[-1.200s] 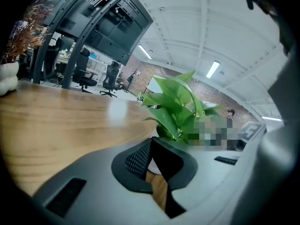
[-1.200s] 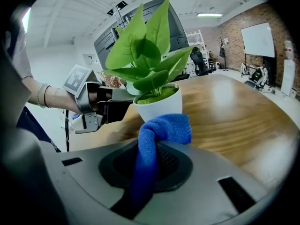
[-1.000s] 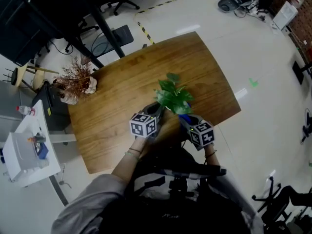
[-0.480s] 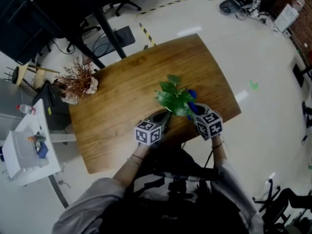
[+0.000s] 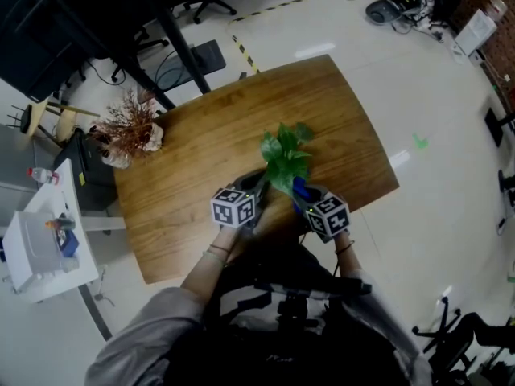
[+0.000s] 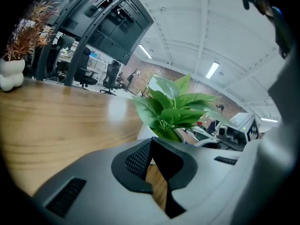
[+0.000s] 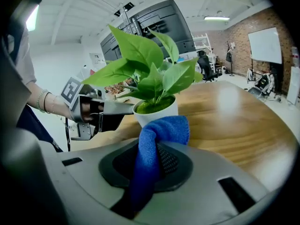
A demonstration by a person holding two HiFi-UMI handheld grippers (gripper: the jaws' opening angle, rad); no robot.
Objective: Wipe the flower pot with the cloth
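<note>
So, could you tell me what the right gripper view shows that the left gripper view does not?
Only the right gripper view shows the blue cloth clamped in the right gripper's jaws, and the left gripper seen from outside, meeting the flower pot at its rim. Only the left gripper view shows the left gripper's own jaws up close and the right gripper beyond the plant. Both show the flower pot, its green leaves and the wooden table.

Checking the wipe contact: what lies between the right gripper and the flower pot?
Only the blue cloth, clamped in the right gripper, bunched before the flower pot, seen in the right gripper view.
</note>
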